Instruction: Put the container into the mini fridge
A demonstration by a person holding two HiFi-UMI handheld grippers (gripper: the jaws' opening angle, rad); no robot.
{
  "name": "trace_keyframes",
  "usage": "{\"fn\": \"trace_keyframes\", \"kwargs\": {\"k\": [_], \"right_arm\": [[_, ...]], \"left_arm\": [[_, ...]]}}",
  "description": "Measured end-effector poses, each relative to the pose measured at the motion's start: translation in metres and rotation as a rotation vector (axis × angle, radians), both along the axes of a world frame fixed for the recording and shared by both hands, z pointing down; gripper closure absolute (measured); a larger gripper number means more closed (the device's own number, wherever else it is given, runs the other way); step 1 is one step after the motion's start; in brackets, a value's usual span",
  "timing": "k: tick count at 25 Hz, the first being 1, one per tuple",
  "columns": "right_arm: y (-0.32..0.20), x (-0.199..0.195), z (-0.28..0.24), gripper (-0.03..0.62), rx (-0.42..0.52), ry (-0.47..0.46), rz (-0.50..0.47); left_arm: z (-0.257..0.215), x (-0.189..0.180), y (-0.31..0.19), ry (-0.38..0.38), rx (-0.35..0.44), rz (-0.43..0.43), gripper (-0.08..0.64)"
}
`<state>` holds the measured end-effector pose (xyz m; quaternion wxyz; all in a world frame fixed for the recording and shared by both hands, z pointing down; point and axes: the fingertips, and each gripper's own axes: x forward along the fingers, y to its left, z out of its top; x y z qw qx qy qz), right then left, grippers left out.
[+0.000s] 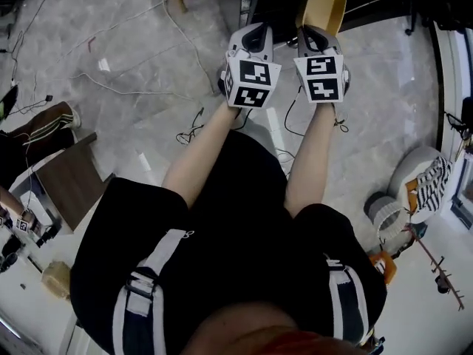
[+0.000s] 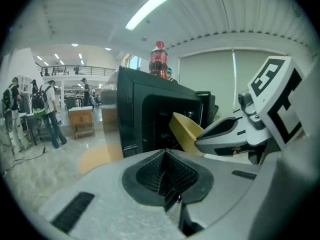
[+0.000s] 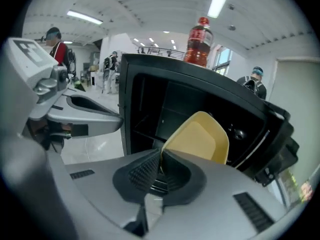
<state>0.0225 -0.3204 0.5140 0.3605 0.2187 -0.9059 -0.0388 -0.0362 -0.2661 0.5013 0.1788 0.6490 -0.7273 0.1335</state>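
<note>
My right gripper (image 3: pixel 161 165) is shut on the near rim of a shallow yellow container (image 3: pixel 200 135), which tilts up in front of the open black mini fridge (image 3: pixel 165 96). The container (image 1: pixel 325 7) also shows beyond the right gripper (image 1: pixel 316 41) in the head view, at the fridge's dark opening (image 1: pixel 277 6). My left gripper (image 2: pixel 166 176) is shut with nothing between its pads, just left of the right one. From the left gripper view the container (image 2: pixel 186 131) pokes toward the fridge (image 2: pixel 150 109).
A cola bottle (image 3: pixel 198 41) stands on top of the fridge; it also shows as a bottle (image 2: pixel 158 59) in the left gripper view. The fridge door (image 3: pixel 277 144) hangs open to the right. Cables (image 1: pixel 126 87) trail over the marble floor. People (image 2: pixel 47 111) stand far off.
</note>
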Motion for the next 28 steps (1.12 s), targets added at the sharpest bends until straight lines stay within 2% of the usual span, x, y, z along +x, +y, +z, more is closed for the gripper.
{"fn": "trace_keyframes", "kwargs": {"k": [4, 10, 13, 16, 17, 19, 22, 23, 28], "right_arm": [[0.002, -0.016, -0.012, 0.577, 0.089, 0.103, -0.149], [0.0, -0.033, -0.014, 0.575, 0.18, 0.145, -0.272], [0.001, -0.045, -0.016, 0.575, 0.25, 0.117, -0.287], [0.001, -0.053, -0.026, 0.574, 0.3, 0.023, -0.281], [0.002, -0.053, -0.029, 0.56, 0.296, -0.019, -0.271], [0.002, -0.05, -0.036, 0.489, 0.276, -0.092, -0.228], [0.0, -0.034, -0.048, 0.496, 0.232, -0.204, -0.114], [-0.003, -0.025, -0.052, 0.517, 0.22, -0.244, -0.065], [-0.023, 0.046, -0.06, 0.569, 0.174, -0.372, 0.176]], "left_arm": [[-0.018, 0.005, 0.011, -0.006, 0.039, -0.017, 0.552], [-0.018, -0.005, 0.03, -0.004, 0.041, -0.063, 0.552], [-0.011, -0.012, 0.043, -0.002, 0.036, -0.078, 0.552], [-0.007, -0.011, 0.045, -0.001, 0.028, -0.077, 0.552], [-0.005, -0.01, 0.045, -0.001, 0.023, -0.068, 0.552], [-0.004, -0.006, 0.042, -0.003, 0.017, -0.039, 0.552], [-0.01, 0.001, 0.032, -0.005, 0.025, 0.02, 0.552], [-0.012, 0.006, 0.027, -0.003, 0.032, 0.042, 0.552], [-0.023, 0.049, -0.006, 0.021, 0.067, 0.16, 0.552]]}}
